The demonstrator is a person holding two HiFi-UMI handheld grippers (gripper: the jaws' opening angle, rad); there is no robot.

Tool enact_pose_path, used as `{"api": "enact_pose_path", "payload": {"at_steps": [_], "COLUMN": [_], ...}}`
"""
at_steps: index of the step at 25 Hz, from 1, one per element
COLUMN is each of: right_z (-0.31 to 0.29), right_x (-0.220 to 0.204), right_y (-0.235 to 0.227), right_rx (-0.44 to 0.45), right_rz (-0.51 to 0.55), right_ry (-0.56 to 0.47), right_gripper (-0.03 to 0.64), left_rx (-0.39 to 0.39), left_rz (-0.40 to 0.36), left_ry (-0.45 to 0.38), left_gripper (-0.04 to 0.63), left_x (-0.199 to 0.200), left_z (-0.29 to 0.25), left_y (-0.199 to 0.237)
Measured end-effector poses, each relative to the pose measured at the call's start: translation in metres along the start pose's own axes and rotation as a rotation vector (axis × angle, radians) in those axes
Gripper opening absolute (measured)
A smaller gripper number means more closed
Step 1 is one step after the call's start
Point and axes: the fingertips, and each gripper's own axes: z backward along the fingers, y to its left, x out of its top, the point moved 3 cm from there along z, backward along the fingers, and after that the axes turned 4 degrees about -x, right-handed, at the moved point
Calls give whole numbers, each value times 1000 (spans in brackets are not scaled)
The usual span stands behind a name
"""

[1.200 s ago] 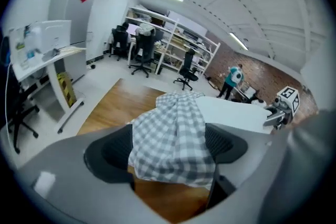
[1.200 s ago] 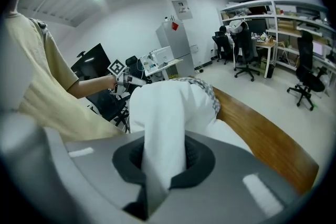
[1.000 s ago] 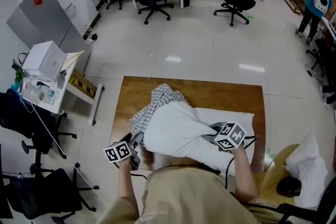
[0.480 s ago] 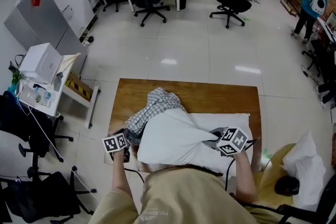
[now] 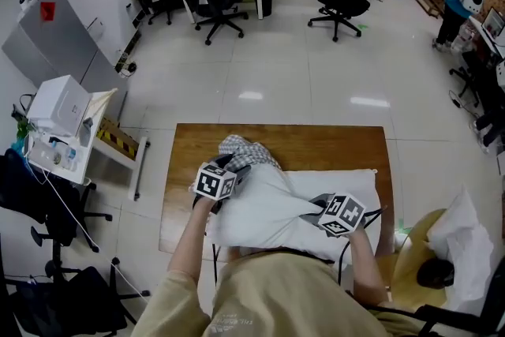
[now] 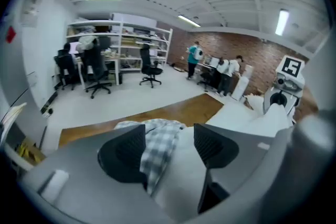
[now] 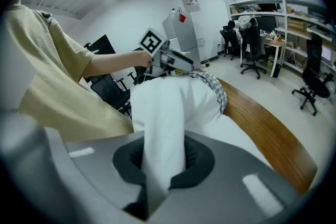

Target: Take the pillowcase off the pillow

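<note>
The checked pillowcase (image 5: pixel 246 150) sits bunched over the far end of the white pillow (image 5: pixel 264 213), which lies on the worktop (image 5: pixel 331 144). Most of the pillow is bare, so the stripping looks well along. The right hand-held gripper (image 7: pixel 164 157) is clamped on a fold at the pillow's near end, seemingly to anchor it against the pull. The left hand-held gripper (image 6: pixel 169 147) has just been opening its jaws and straddles the checked cloth without pressing it, likely lining up a fresh bite.
</note>
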Motion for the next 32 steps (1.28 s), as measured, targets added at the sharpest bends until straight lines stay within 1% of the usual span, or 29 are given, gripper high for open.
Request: {"api": "enact_pose_path", "payload": {"at_steps": [1,3,4,5,6,7,8,9,10,11,12,13,14,16,17,18,19,20,21,22,23,24,27,28,29,31,32], "right_z": [0,-3,-5,-6,-6,-4,1,7,14,21,29,35,41,46,44,40,35,28,22,15,9,4,-5,-3,2,25,39], "right_x": [0,-4,-4,-5,-4,-4,-4,-5,-6,-9,-12,-15,-19,-24,-26,-28,-31,-33,-36,-38,-38,-39,-34,-27,-15,17,36], "right_y": [2,7,10,12,13,15,16,16,17,18,18,18,17,10,5,-1,-7,-13,-19,-25,-30,-35,-40,-37,-33,-23,-22], "right_rx": [-2,-10,-16,-24,-30,-33,-34,-33,-33,-34,-37,-42,-52,-79,-95,-113,-131,-148,-161,-172,-183,-195,-212,-197,-174,-148,-166], "right_rz": [3,7,8,6,1,-7,-18,-32,-46,-58,-67,-72,-76,-87,-92,-93,-91,-91,-97,-107,-118,-119,-58,-40,-30,-11,2], "right_ry": [0,0,-1,-2,-5,-12,-23,-37,-53,-70,-86,-99,-108,-107,-96,-79,-60,-45,-38,-37,-39,-38,-24,-48,-97,-243,-325], "right_gripper": [32,32,32,32,32,32,32,31,31,30,29,29,29,29,31,31,32,35,49,83,174,287,462,489,492,507,552], "left_rx": [-20,-18,-16,-17,-18,-14,0,33,90,167,251,321,361,371,367,364,360,354,343,329,316,305,263,240,216,175,158], "left_rz": [-55,-153,-177,-172,-124,-31,86,192,264,293,283,254,238,271,299,323,339,349,354,347,331,312,278,272,267,249,233], "left_ry": [53,156,203,253,317,397,475,524,528,488,412,322,256,203,183,157,129,98,63,26,-11,-48,-171,-217,-259,-322,-347], "left_gripper": [281,224,198,154,106,67,49,40,38,37,37,38,38,45,69,107,158,228,324,401,422,431,442,442,442,442,442], "left_x": [2,-3,-11,-20,-32,-46,-60,-70,-76,-78,-79,-79,-80,-83,-86,-89,-88,-85,-82,-75,-64,-54,-37,-29,-21,-4,6], "left_z": [-21,-53,-64,-69,-69,-62,-51,-38,-27,-19,-14,-12,-8,13,23,32,41,50,57,65,75,86,103,107,110,114,117], "left_y": [-2,5,12,19,23,26,31,41,60,89,125,161,185,196,197,197,195,190,184,174,160,144,100,86,72,46,35]}}
